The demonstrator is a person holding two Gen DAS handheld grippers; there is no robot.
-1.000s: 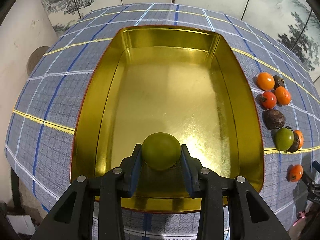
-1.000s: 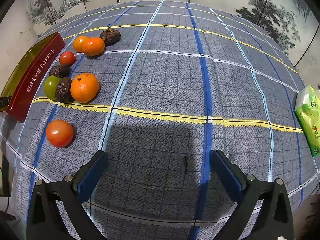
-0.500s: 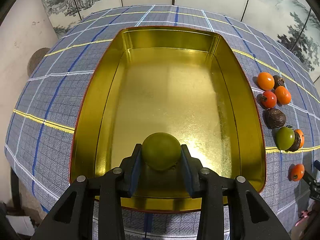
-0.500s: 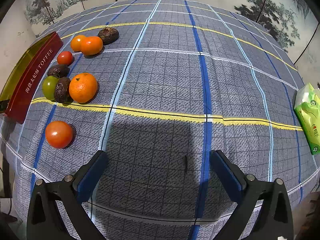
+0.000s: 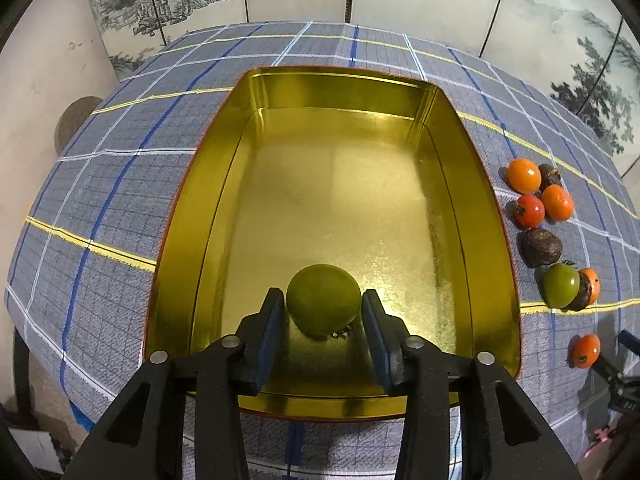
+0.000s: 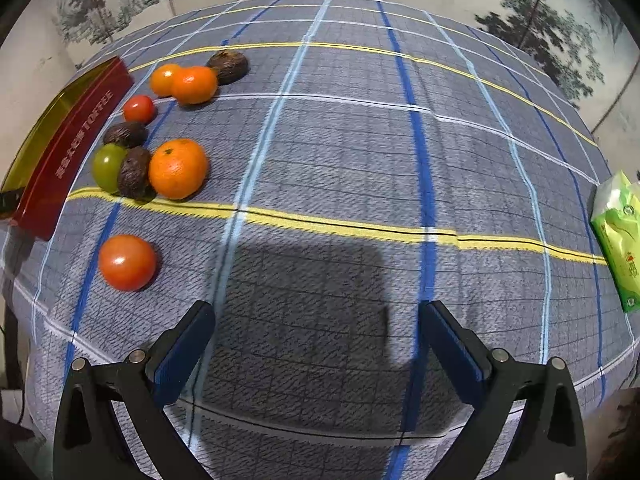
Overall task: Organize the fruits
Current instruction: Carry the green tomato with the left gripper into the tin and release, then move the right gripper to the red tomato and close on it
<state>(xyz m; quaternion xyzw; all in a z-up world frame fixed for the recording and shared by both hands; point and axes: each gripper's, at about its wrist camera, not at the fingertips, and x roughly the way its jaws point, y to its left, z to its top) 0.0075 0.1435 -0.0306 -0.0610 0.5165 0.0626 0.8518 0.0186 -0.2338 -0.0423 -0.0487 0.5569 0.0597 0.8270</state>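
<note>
A green tomato [image 5: 323, 304] lies on the floor of the gold tin [image 5: 208, 208], near its front wall. My left gripper [image 5: 322, 295] straddles it. The jaws are opening, and a thin gap shows between each blue pad and the fruit. To the right of the tin, more fruits sit on the cloth: oranges [image 5: 524, 175], a small red tomato [image 5: 529, 210], dark brown fruits [image 5: 540, 247] and another green tomato [image 5: 561, 285]. My right gripper [image 6: 318, 307] hangs open over bare cloth, holding nothing. A red tomato [image 6: 127, 262] lies just to its left.
The table wears a grey-blue plaid cloth [image 6: 340, 140] with yellow and blue stripes. The tin's red outer side [image 6: 68, 140] shows at the left of the right wrist view. A green packet [image 6: 618, 236] lies at the cloth's right edge. Painted screens stand behind.
The left jaws have parted slightly and no longer press on the green tomato, which has settled a little lower in the tin. The right gripper has not moved.
</note>
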